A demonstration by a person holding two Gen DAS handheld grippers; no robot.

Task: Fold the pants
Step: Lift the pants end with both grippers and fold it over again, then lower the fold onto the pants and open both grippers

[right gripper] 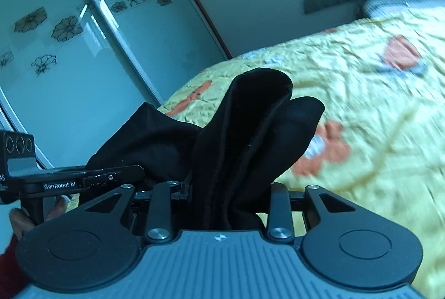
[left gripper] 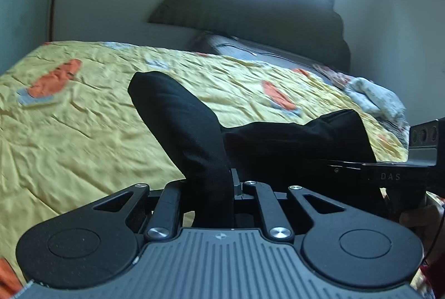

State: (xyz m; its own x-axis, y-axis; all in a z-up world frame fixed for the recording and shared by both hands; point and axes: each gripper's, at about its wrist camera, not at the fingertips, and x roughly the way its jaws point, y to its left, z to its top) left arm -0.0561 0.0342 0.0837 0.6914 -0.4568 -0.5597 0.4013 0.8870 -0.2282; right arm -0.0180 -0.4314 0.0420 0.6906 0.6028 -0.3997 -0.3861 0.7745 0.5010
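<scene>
A bed (left gripper: pixel 83 137) fills the scene, spread with a crumpled yellow quilt (left gripper: pixel 105 115) that carries orange patches edged in pale blue (one at the far left (left gripper: pixel 52 85), another right of centre (left gripper: pixel 278 96)). At the far right edge of the quilt lies a rumpled pale floral cloth (left gripper: pixel 375 99), bunched into a heap. Beyond it, at the head of the bed, a dark padded headboard (left gripper: pixel 250 10) rises against the wall, with a dark striped pillow (left gripper: pixel 244 49) at its foot. In the right wrist view the same quilt (right gripper: pixel 361 93) slopes away toward a pale checked pillow (right gripper: pixel 403 4) at the far end, its surface blurred.
</scene>
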